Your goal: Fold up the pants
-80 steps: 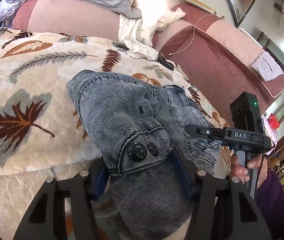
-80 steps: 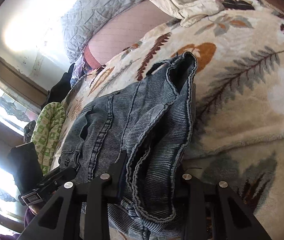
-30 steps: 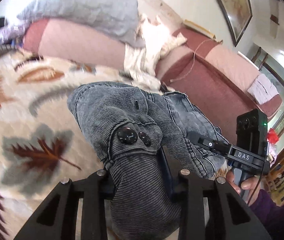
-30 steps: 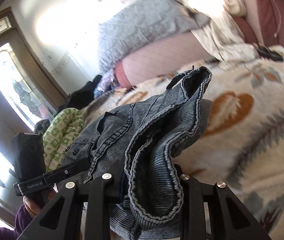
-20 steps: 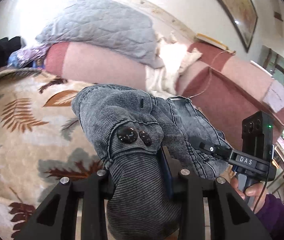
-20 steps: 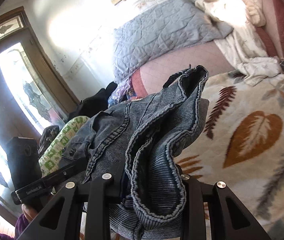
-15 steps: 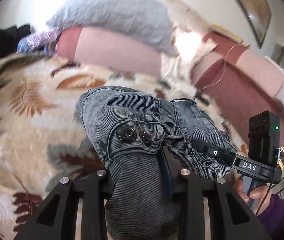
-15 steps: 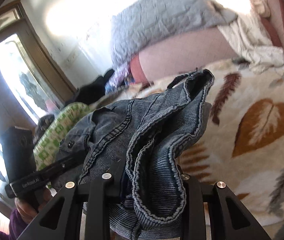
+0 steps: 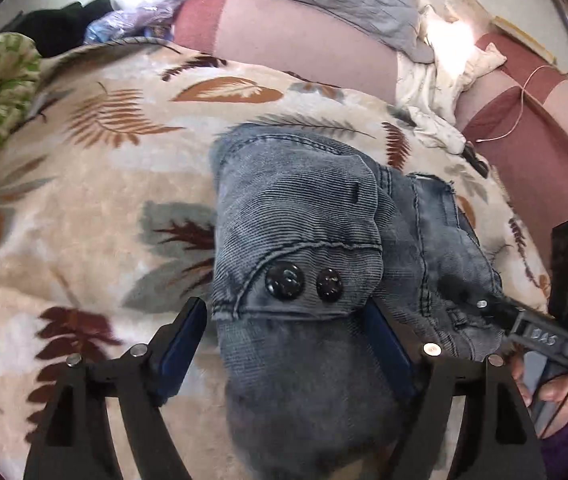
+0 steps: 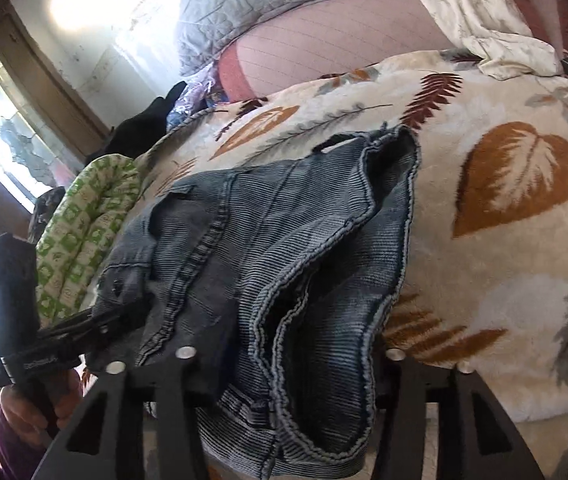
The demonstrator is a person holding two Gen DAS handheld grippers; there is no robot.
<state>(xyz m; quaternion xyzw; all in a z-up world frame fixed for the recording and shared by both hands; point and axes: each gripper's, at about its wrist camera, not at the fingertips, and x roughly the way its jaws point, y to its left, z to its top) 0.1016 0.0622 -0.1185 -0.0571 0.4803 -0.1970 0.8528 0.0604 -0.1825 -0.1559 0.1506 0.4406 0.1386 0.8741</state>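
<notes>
Letting go was your step: your left gripper [image 9: 284, 320] and right gripper [image 10: 284, 356] had just been opening, jaws loose around the pants [image 9: 303, 232]. They lay bunched mid-blanket [image 9: 84, 200], long way toward the pillows, buttons nearest you. Next, I think, you needed to pull back and flatten them.
</notes>
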